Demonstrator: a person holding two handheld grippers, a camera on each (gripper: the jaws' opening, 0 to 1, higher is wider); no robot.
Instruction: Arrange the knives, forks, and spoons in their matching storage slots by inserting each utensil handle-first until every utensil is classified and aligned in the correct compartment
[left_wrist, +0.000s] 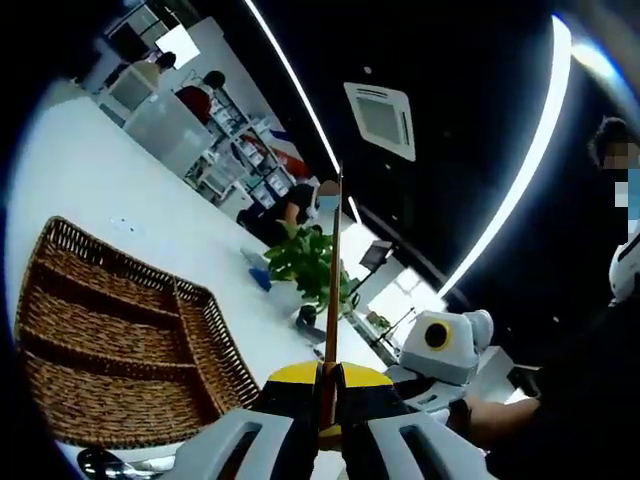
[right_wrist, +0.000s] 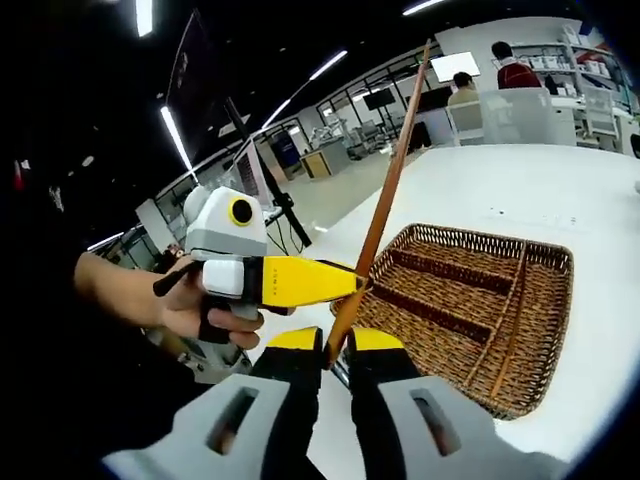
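A long thin brown wooden utensil handle rises straight up between my left gripper's yellow-tipped jaws, which are shut on it. In the right gripper view the same handle slants up to the right from my right gripper, also shut on its lower end. The left gripper, held by a hand, clamps the handle just above. The utensil's head is hidden. The brown wicker tray with divided slots lies on the white table, its bare slots beyond and to the right of the handle.
A metal utensil lies on the table near the tray's corner. A green plant and a blue object stand further back on the white table. Seated people and shelves are in the background.
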